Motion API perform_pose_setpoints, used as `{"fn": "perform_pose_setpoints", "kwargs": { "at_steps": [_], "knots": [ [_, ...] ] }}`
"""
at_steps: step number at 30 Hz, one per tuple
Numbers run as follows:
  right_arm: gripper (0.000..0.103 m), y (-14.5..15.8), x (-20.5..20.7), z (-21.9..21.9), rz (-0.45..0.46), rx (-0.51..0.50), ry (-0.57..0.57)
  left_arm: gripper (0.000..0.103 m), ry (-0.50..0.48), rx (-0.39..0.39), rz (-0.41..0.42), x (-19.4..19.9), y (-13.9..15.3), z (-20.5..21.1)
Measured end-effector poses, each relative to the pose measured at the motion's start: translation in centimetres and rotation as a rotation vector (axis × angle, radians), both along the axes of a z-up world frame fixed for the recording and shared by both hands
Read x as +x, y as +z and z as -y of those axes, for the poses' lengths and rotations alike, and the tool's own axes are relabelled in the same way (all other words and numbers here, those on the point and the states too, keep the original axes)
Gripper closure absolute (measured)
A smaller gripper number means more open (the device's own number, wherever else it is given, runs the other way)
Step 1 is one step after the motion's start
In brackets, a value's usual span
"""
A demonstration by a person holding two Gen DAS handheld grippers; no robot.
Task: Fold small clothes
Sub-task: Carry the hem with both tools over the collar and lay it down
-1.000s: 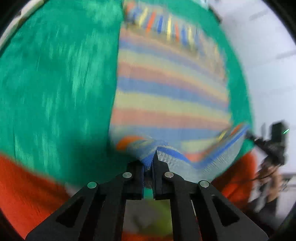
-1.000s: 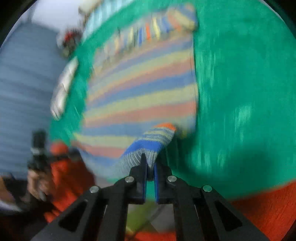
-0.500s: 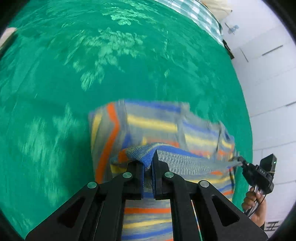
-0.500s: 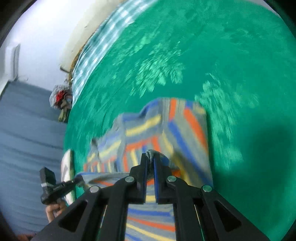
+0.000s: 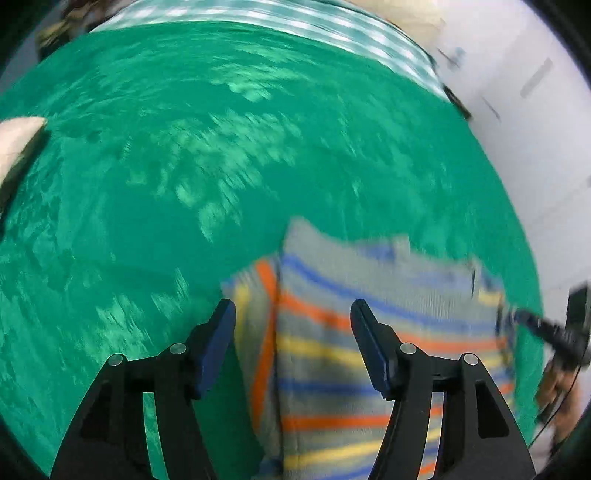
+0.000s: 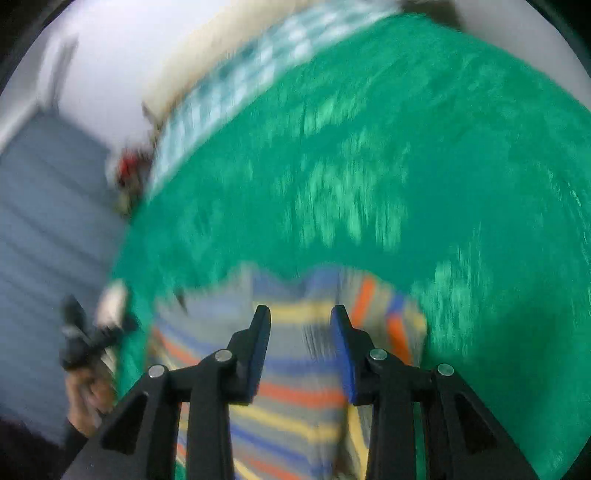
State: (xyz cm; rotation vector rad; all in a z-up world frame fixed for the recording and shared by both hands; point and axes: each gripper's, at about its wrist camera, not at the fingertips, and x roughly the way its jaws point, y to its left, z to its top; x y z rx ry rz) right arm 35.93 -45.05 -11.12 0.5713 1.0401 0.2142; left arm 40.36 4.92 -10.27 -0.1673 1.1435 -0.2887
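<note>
A striped knit garment [image 5: 369, 350] lies on a green cover [image 5: 184, 184], low in both wrist views. Its fabric is a fine ribbed knit, grey with bands of orange, yellow and blue. It looks doubled over: the upper layer ends in a soft, uneven far edge, and along one side a narrow strip [image 5: 258, 332] shows whose stripes run crosswise to those of the main panel. In the left view the bands run from side to side and the piece stretches from the camera toward the far edge; motion blur hides the exact outline.

The left tongs [image 5: 291, 306] are spread wide, holding nothing, with the garment's left edge showing between the blue-padded fingers. The right tongs [image 6: 299, 314] are parted too, less widely, gripping nothing, above the other side of the garment [image 6: 295, 369].

The green cover [image 6: 406, 166] is a plush, mottled fabric with paler flecks. Beyond it runs a pale checked cloth [image 5: 332, 22], then a white wall [image 5: 535, 129].
</note>
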Motion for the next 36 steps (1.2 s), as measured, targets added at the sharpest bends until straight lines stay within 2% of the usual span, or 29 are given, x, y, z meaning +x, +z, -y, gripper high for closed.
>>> {"fn": "perform_pose_setpoints", "kwargs": {
  "at_steps": [1, 3, 4, 5, 6, 7, 9, 11, 12, 15, 17, 19, 20, 23, 24, 26, 29, 30, 31, 33, 34, 36],
  "knots": [
    [0.063, -0.7, -0.1, -0.8, -0.037, -0.02, 0.027, 0.038, -0.019, 0.003, 0.015, -0.8, -0.4, 0.6],
    [0.06, -1.8, -0.1, -1.8, -0.08, -0.056, 0.046, 0.038, -0.043, 0.01, 0.033, -2.0, -1.1, 1.7],
    [0.064, -2.5, 0.3, -2.4, -0.091, -0.073, 0.055, 0.039, -0.054, 0.018, 0.032, -2.4, -1.6, 2.2],
    [0.076, -2.8, 0.7, -2.9, -0.1, -0.099, 0.071, 0.044, -0.064, 0.038, 0.022, -2.9, -2.1, 2.5],
    [0.097, -2.8, 1.0, -3.3, -0.103, -0.153, 0.077, 0.046, -0.064, 0.052, 0.018, -2.9, -2.1, 3.3],
    [0.097, -2.0, 0.9, -3.3, -0.086, -0.223, 0.045, 0.046, -0.064, 0.059, 0.025, -3.5, -1.9, 3.2],
    [0.098, 1.0, 0.1, -2.4, 0.044, -0.219, 0.001, 0.045, -0.071, 0.06, 0.051, -4.2, -1.6, 3.0],
    [0.097, 2.4, -0.3, -1.6, 0.109, -0.26, -0.024, 0.041, -0.087, 0.09, 0.046, -4.4, -2.1, 3.4],
    [0.094, 2.0, 0.1, -1.3, 0.103, -0.269, -0.022, 0.04, -0.09, 0.111, 0.041, -4.5, -2.5, 3.7],
    [0.089, -1.0, 1.3, -0.7, -0.01, -0.31, -0.022, 0.04, -0.074, 0.117, 0.044, -5.2, -2.3, 4.2],
    [0.088, -1.4, 0.1, 0.3, -0.033, -0.312, -0.05, 0.037, -0.085, 0.093, 0.07, -6.7, -1.2, 3.8],
    [0.07, -0.3, -2.1, 1.1, -0.001, -0.235, -0.072, 0.032, -0.128, 0.116, 0.102, -8.5, -0.5, 4.1],
    [0.066, 0.3, -3.0, 0.8, 0.009, -0.229, -0.057, 0.031, -0.155, 0.142, 0.11, -9.6, -0.6, 4.5],
    [0.06, 1.5, -6.2, -1.1, 0.036, -0.192, 0.073, 0.03, -0.247, 0.21, 0.076, -12.3, -2.2, 5.8],
    [0.059, 1.7, -6.6, -1.6, 0.037, -0.189, 0.098, 0.03, -0.241, 0.213, 0.072, -12.6, -2.3, 5.9],
    [0.059, 2.4, -6.5, -2.7, 0.049, -0.184, 0.133, 0.03, -0.197, 0.16, 0.07, -12.2, -1.8, 5.5],
    [0.059, 3.6, -3.0, -5.5, 0.085, -0.178, 0.193, 0.03, -0.128, 0.042, 0.069, -12.4, -0.7, 5.2],
    [0.059, 3.8, -1.9, -6.9, 0.092, -0.178, 0.24, 0.03, -0.139, 0.036, 0.073, -13.0, -0.8, 5.6],
    [0.059, 4.1, 0.0, -9.2, 0.089, -0.176, 0.336, 0.03, -0.158, 0.064, 0.081, -13.8, -1.1, 6.2],
    [0.059, 4.0, 2.1, -12.7, 0.087, -0.23, 0.45, 0.03, -0.19, 0.123, 0.096, -14.9, -2.1, 7.0],
    [0.06, 3.3, 3.8, -15.5, 0.081, -0.311, 0.528, 0.03, -0.198, 0.147, 0.102, -15.6, -2.8, 7.2],
    [0.06, 1.3, 5.2, -18.3, 0.048, -0.464, 0.623, 0.028, -0.197, 0.156, 0.131, -16.4, -3.1, 7.0]
  ]
}}
